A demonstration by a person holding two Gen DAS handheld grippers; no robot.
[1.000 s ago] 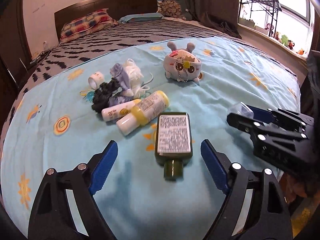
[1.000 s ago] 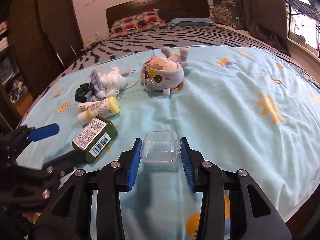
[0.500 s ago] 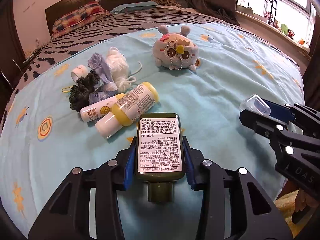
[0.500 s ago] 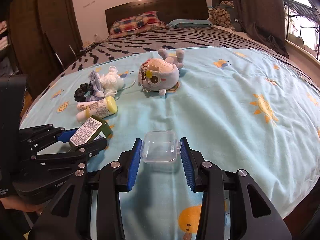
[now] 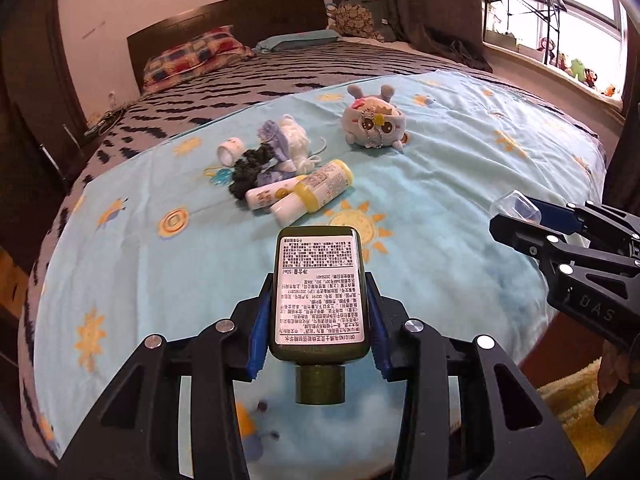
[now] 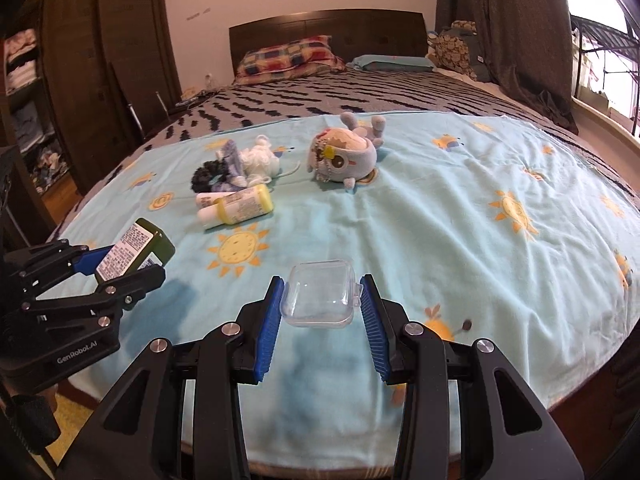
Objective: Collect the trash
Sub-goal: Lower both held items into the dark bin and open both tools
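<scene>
My left gripper [image 5: 318, 320] is shut on a dark green bottle [image 5: 318, 292] with a white label, held above the light blue blanket [image 5: 440, 208]; the bottle's cap points back at the camera. The bottle also shows in the right wrist view [image 6: 134, 250]. My right gripper [image 6: 322, 312] is shut on a small clear plastic box [image 6: 322, 298], also seen from the left wrist view [image 5: 516, 206]. On the blanket lie a yellow bottle [image 5: 316, 192], a small white tube [image 5: 266, 196] and a white roll [image 5: 231, 148].
A pile of dark, purple and white hair ties and yarn [image 5: 272, 152] lies beside the bottles. A grey plush toy [image 5: 374, 124] sits farther back. Pillows [image 5: 192, 56] and a headboard are at the far end. A wardrobe [image 6: 100, 80] stands left, a window [image 5: 560, 32] right.
My left gripper closed on the green bottle and lifted it off the blanket toward the bed's near edge. The right gripper kept hold of the clear box and rose slightly.
</scene>
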